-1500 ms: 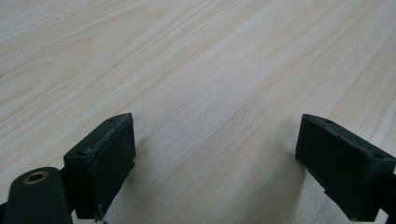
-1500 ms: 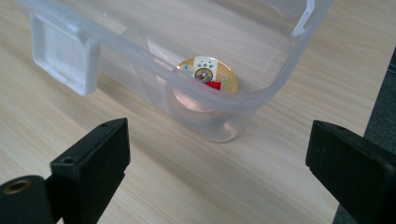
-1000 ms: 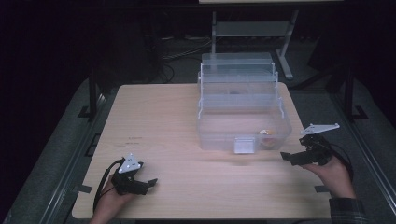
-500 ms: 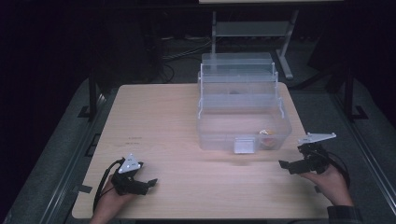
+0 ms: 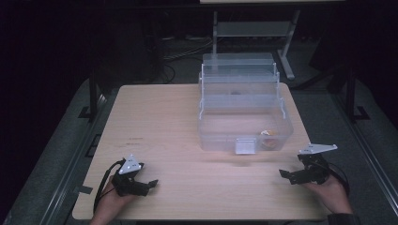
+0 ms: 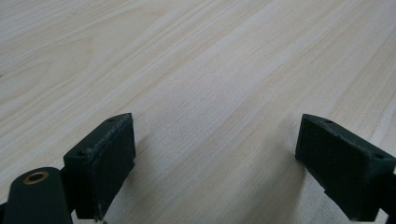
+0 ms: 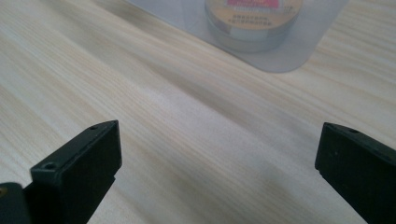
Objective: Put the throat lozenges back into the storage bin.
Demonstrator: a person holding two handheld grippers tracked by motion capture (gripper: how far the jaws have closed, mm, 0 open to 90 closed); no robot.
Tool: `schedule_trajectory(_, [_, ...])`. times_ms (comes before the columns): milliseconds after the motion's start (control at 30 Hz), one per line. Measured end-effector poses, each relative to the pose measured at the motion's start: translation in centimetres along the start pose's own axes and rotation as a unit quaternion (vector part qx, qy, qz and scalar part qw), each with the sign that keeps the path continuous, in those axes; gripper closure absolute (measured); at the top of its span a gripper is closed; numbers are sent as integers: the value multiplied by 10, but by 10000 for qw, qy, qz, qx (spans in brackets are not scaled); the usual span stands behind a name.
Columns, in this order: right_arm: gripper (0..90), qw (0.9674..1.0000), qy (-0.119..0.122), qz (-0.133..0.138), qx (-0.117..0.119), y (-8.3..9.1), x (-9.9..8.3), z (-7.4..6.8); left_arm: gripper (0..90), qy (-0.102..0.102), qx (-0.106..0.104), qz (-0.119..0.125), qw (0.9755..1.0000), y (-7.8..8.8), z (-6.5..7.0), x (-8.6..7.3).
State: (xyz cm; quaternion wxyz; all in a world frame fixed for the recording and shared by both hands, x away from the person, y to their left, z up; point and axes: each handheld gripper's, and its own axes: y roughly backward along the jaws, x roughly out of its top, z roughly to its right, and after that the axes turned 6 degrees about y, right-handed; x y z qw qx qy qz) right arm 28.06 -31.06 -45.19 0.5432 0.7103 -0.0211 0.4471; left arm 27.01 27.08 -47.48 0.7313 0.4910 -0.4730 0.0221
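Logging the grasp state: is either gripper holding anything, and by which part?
Nothing is held. Left gripper and right gripper are both open over bare table.

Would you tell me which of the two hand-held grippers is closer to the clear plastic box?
The right hand-held gripper: it sits just off the clear plastic box's near right corner, while the left hand-held gripper rests far across the table.

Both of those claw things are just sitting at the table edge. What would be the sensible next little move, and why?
Probably reach the right gripper forward toward the clear box. Its jaws have just been opening, with nothing between them, and it faces the small round tin inside the box's near corner. The left gripper rests open on bare table, farther away.
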Motion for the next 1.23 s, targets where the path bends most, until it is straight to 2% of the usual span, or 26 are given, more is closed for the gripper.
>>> schedule_trajectory(167, [2,9999,16,137,-31,-2,-9,-4,113,1,1,0,10000,0,0,0])
schedule_trajectory(567, [0,9998,121,94,-113,-14,-27,-11,113,-23,-3,-6,10000,0,0,0])
schedule_trajectory(667, [0,9997,159,113,-157,-14,-28,-13,113,-24,-3,-6,10000,0,0,0])
schedule_trajectory(800, [0,9993,188,271,-194,-15,-31,-13,113,-23,-4,-7,10000,0,0,0])
schedule_trajectory(1233, [0,9993,185,274,-200,-15,-32,-14,113,-25,-4,-5,10000,0,0,0])
